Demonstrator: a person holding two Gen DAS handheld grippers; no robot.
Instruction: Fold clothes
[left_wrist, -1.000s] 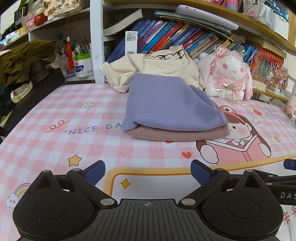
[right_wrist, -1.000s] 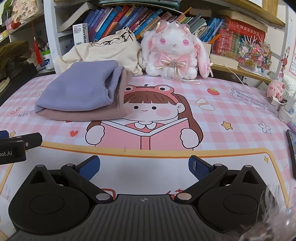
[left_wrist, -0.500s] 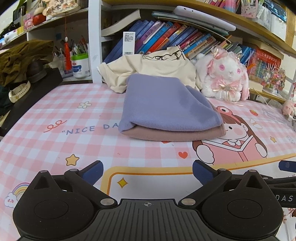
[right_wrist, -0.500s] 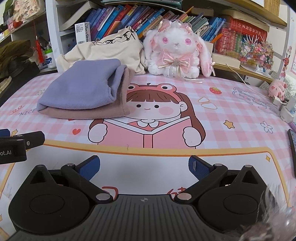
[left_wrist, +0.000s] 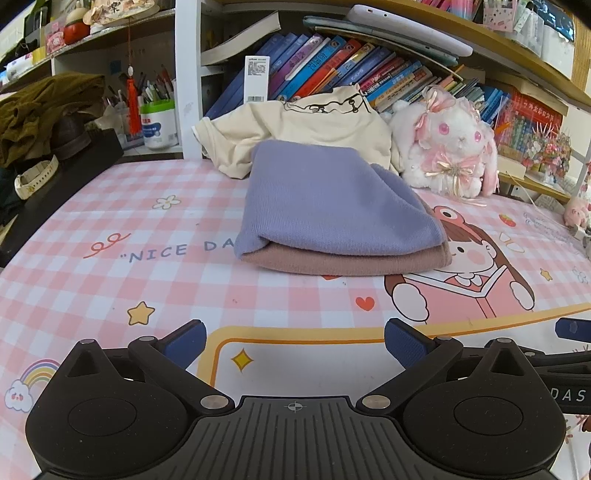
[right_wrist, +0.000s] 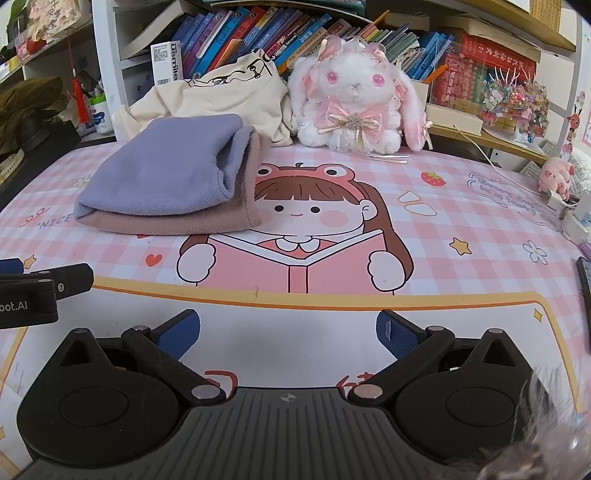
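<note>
A folded lilac cloth (left_wrist: 332, 199) (right_wrist: 166, 170) lies on top of a folded dusty-pink cloth (left_wrist: 343, 260) (right_wrist: 177, 221) on the pink checked mat. Behind them a crumpled cream shirt (left_wrist: 306, 125) (right_wrist: 221, 92) leans against the bookshelf. My left gripper (left_wrist: 295, 341) is open, low over the mat, well short of the stack, with nothing between its blue pads. My right gripper (right_wrist: 288, 330) is open too, over the white panel of the mat, to the right of the stack. The left gripper's body shows at the left edge of the right wrist view.
A white plush rabbit (left_wrist: 454, 147) (right_wrist: 354, 107) sits at the back by the books. Dark green clothing and a watch (left_wrist: 33, 177) lie at far left. A charger and cable (right_wrist: 561, 206) and a phone's edge (right_wrist: 583, 280) are at right.
Both grippers have drawn back slightly and risen a little, so the stack looks a bit farther and higher in view. The clothes have not moved.
</note>
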